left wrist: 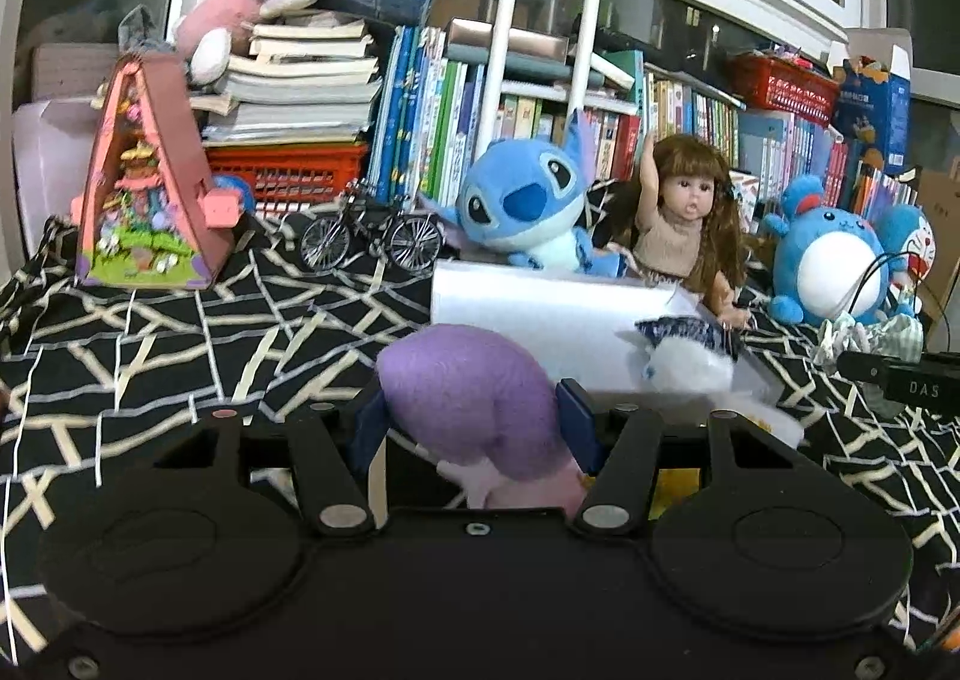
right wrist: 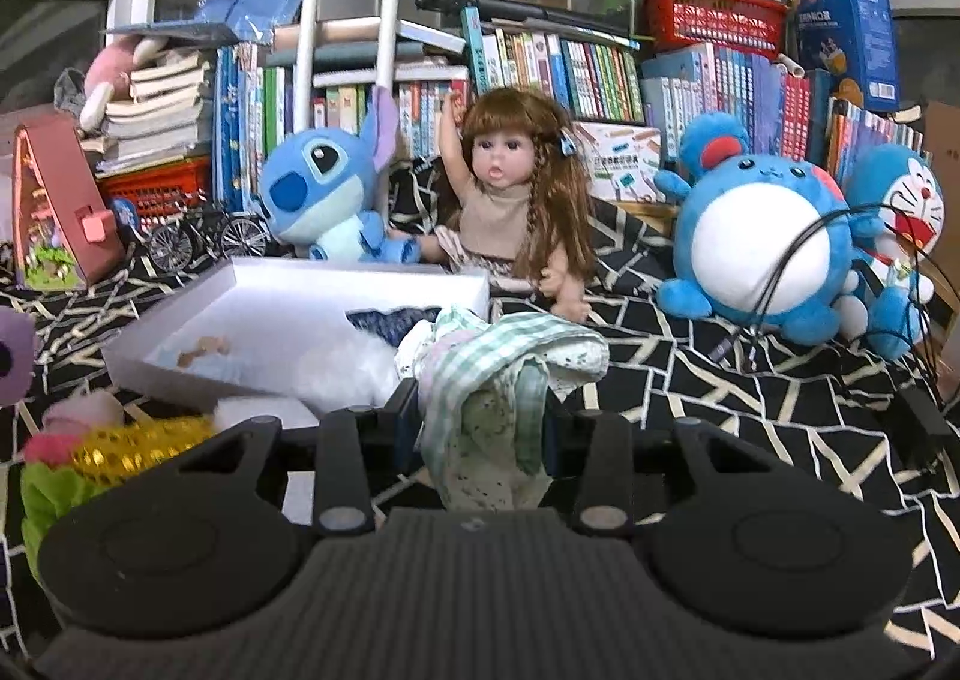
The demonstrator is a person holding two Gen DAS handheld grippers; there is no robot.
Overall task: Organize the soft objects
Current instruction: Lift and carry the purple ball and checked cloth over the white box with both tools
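My left claw (left wrist: 474, 422) pinches a purple plush toy (left wrist: 468, 392) just near of the white box (right wrist: 288, 320) on the black patterned cloth (left wrist: 180, 332). My right claw (right wrist: 480, 422) grips a bundle of green checked fabric (right wrist: 510, 362) at the box's near right corner. Behind, a Stitch plush (right wrist: 324, 188) and a doll (right wrist: 516, 200) sit before the bookshelf (right wrist: 540, 62).

Left gripper (left wrist: 474, 422) matte black, round housings, silver screws, blue jaws; right gripper (right wrist: 480, 428) alike, ribbed top.
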